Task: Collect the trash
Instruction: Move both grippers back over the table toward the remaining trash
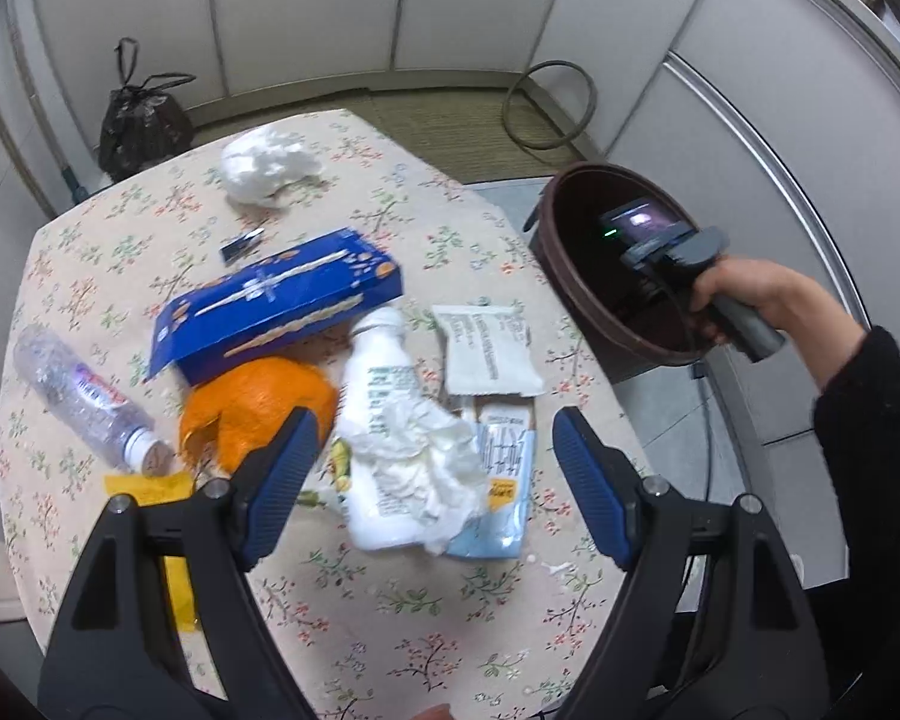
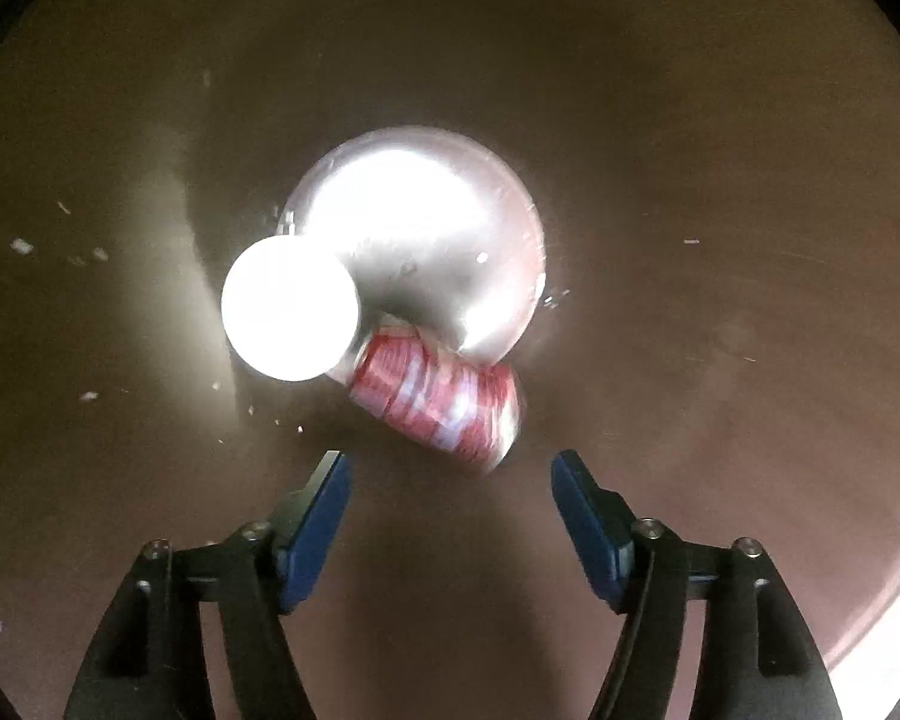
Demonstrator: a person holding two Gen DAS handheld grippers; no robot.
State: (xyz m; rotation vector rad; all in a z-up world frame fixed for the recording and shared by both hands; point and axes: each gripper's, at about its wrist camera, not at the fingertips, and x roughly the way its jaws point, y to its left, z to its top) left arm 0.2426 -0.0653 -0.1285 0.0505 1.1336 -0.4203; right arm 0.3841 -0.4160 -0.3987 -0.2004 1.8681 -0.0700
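Trash crowds the left wrist view, spread over a table point(image 1: 390, 618) under a floral cloth. The left gripper point(image 1: 435, 456) hangs above it with its jaws wide apart and nothing between the blue pads. At the frame's centre lies a white plastic bottle point(image 1: 378, 396) with a crumpled tissue point(image 1: 432, 456) over its lower half; a pale blue wrapper point(image 1: 504, 480) lies just to the right, partly under the tissue. A white sachet point(image 1: 489, 348) lies above that. Left of centre sits orange peel point(image 1: 258, 402), its lower edge hidden by the left finger, touching a blue carton point(image 1: 282, 306). A clear plastic bottle point(image 1: 84, 396) lies at the far left, a white wad point(image 1: 267, 165) near the table's far edge. At the right, a hand point(image 1: 750, 306) holds the right gripper down inside a brown bin point(image 1: 594, 324); its fingers are hidden by the bin's wall.

Only the right wrist view looks into that bin. The right gripper point(image 2: 450, 468) has its jaws open and empty. Below them, on the bin floor point(image 2: 720, 300), a red-and-white can point(image 2: 444, 402) lies on its side, blurred, touching a white round object point(image 2: 288, 309) that is too overexposed to name. A bright glare patch behind them washes out the bin's centre.
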